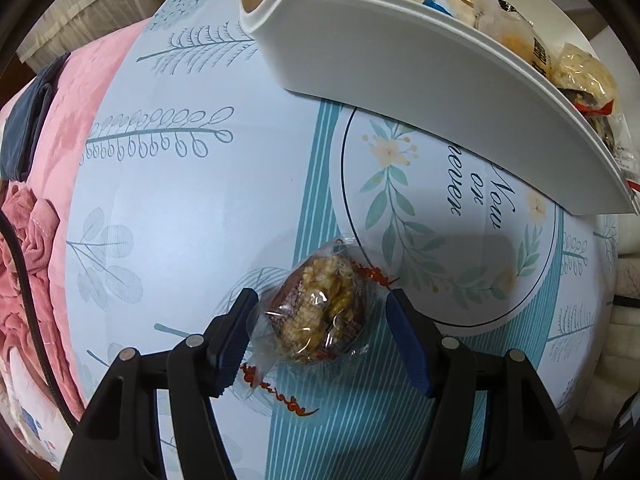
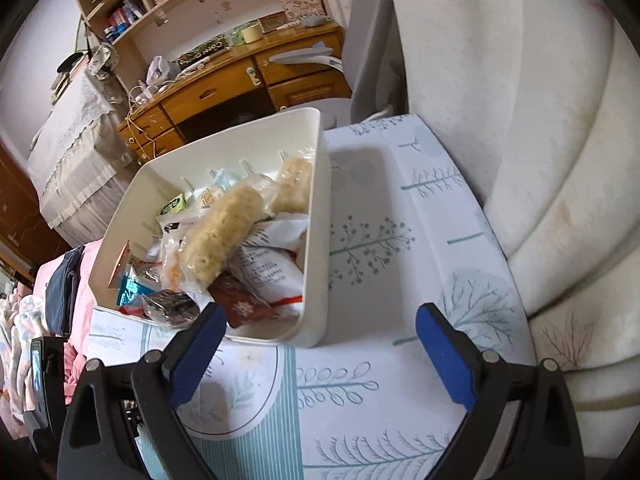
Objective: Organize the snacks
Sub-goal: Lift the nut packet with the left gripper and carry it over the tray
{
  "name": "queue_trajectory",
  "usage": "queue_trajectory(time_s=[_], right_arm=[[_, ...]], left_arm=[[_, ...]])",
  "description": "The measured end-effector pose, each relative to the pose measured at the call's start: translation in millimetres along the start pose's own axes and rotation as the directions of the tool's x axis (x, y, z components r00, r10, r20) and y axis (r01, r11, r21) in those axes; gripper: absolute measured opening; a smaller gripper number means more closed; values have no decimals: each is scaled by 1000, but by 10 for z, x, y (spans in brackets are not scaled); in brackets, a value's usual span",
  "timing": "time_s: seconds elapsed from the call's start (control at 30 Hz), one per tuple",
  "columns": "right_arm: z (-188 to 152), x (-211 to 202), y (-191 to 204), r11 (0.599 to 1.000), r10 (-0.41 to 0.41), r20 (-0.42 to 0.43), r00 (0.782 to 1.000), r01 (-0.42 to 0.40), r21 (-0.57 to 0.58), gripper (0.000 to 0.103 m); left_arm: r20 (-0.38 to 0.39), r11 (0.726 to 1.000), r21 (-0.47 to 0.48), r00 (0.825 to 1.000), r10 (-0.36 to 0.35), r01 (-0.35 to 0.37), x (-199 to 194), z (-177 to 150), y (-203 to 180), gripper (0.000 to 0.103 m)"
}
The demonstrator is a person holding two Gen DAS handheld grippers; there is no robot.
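Observation:
A wrapped brown cake with crumbly topping (image 1: 320, 312) lies on the light blue printed tablecloth (image 1: 180, 200). My left gripper (image 1: 320, 298) points straight down over it, open, with the cake between its blue pads. The left pad is at the clear wrapper's edge and the right pad stands apart. A white bin (image 1: 400, 64) holding several wrapped snacks sits just beyond. In the right wrist view the same bin (image 2: 316, 240) holds long pale rice rolls (image 2: 224, 236) and white packets (image 2: 268, 268). My right gripper (image 2: 322, 312) hangs open and empty near the bin's front corner.
A pink blanket (image 1: 48, 240) and a dark blue garment (image 1: 28, 128) lie past the table's left edge. A white padded cushion (image 2: 540, 160) borders the table on the right. A wooden desk (image 2: 240, 80) and grey chair (image 2: 372, 40) stand behind the bin.

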State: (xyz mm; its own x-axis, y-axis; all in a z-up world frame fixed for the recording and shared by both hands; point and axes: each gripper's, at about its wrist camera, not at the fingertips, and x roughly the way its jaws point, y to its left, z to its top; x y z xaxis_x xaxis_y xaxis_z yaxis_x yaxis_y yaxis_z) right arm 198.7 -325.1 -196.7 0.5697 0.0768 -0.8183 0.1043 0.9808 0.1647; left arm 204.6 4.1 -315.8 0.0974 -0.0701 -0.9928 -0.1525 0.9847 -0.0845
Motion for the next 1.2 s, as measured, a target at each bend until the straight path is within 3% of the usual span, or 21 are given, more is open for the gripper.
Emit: queue_trajectory(time_s=[0.27, 0.53, 0.87, 1.2], right_arm=[[-56, 17, -65, 999, -45, -30, 999, 46, 30, 96], [-68, -21, -34, 997, -62, -70, 996, 64, 31, 97], [-62, -71, 71, 997, -68, -151, 986, 72, 22, 97], [-57, -47, 172, 1000, -29, -204, 979, 29, -6, 97]], left_arm=[[13, 1000, -8, 1000, -6, 6, 4, -35, 30, 50], [-13, 1000, -15, 1000, 2, -2, -66, -70, 92, 48], [43, 999, -15, 998, -35, 36, -726, 80, 0, 48], [152, 998, 31, 987, -54, 50, -1301, 496, -257, 49]])
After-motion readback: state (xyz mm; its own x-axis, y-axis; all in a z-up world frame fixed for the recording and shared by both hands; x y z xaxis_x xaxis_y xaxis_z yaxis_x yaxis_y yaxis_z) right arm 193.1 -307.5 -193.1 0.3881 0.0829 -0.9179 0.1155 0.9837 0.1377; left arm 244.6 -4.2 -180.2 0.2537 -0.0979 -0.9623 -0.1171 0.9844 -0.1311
